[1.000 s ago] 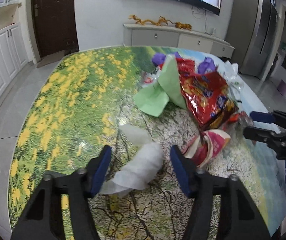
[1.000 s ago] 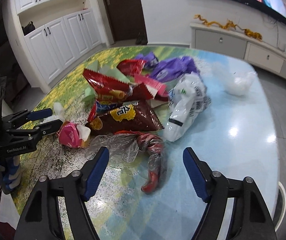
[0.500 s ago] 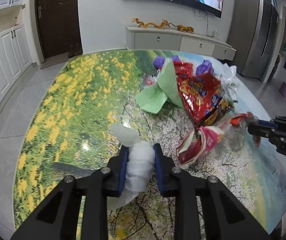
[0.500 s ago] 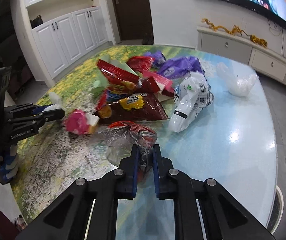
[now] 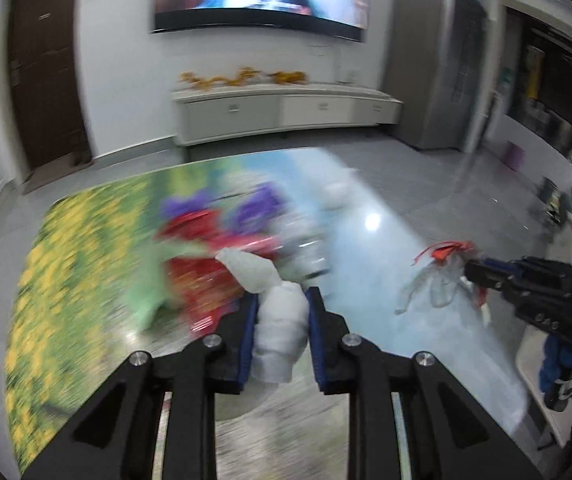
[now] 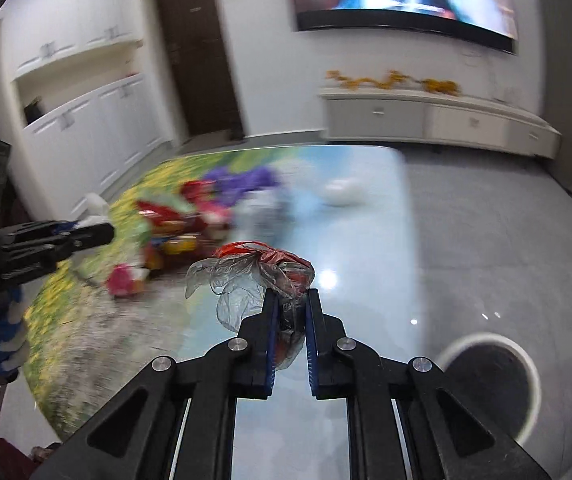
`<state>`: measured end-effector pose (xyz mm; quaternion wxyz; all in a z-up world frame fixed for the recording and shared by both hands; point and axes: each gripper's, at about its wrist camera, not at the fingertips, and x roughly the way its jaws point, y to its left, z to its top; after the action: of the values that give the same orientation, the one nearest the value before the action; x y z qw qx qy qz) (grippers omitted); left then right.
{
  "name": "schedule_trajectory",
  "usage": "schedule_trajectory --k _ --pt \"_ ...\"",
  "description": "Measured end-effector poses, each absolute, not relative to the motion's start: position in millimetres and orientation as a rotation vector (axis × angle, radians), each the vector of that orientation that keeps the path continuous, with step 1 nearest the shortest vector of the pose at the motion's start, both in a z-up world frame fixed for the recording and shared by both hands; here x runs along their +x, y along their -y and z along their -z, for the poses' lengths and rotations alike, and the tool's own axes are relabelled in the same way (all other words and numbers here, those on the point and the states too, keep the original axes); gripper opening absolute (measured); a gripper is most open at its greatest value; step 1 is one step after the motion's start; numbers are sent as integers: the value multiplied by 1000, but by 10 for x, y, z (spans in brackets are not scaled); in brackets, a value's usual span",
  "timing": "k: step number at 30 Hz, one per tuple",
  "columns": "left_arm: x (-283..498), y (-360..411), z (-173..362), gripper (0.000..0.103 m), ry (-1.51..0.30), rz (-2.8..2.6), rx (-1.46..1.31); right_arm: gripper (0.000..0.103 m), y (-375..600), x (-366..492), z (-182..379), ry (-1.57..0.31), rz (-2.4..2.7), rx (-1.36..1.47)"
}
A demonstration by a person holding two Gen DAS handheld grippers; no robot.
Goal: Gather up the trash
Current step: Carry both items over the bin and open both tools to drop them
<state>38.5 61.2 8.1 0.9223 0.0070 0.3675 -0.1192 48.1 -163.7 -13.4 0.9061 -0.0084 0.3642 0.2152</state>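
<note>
My left gripper [image 5: 282,300] is shut on a crumpled white tissue wad [image 5: 278,320], held up above the table. My right gripper [image 6: 290,296] is shut on a clear plastic wrapper with red print [image 6: 246,276], also lifted off the table. In the left wrist view the right gripper [image 5: 470,274] shows at the right with the wrapper [image 5: 433,280] dangling from it. In the right wrist view the left gripper [image 6: 104,234] sits at the left with the tissue [image 6: 96,206]. A blurred pile of red, purple and green snack bags [image 5: 222,248] lies on the table.
The table [image 6: 365,248] has a printed flower and sky top. A round bin with a dark opening [image 6: 489,384] stands on the floor right of the table. A white bag [image 6: 343,194] lies near the far table edge. A pink packet [image 6: 124,282] lies apart from the pile.
Both grippers closed, the left on the tissue and the right on the plastic wrapper, then rose and swung right, lifting both items off the table. The views are now motion-blurred.
</note>
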Motion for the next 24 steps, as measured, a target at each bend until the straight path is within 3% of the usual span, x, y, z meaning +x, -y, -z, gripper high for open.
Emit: schedule_trajectory --k 6,13,24 --pt "783 549 -100 22 -798 427 90 12 2653 500 293 -795 -210 56" --pt "1239 1756 277 23 -949 566 137 12 3457 589 768 -907 -58 132" --pt "1718 2560 830 28 -1108 637 125 14 4018 812 1439 -1048 -5 248"
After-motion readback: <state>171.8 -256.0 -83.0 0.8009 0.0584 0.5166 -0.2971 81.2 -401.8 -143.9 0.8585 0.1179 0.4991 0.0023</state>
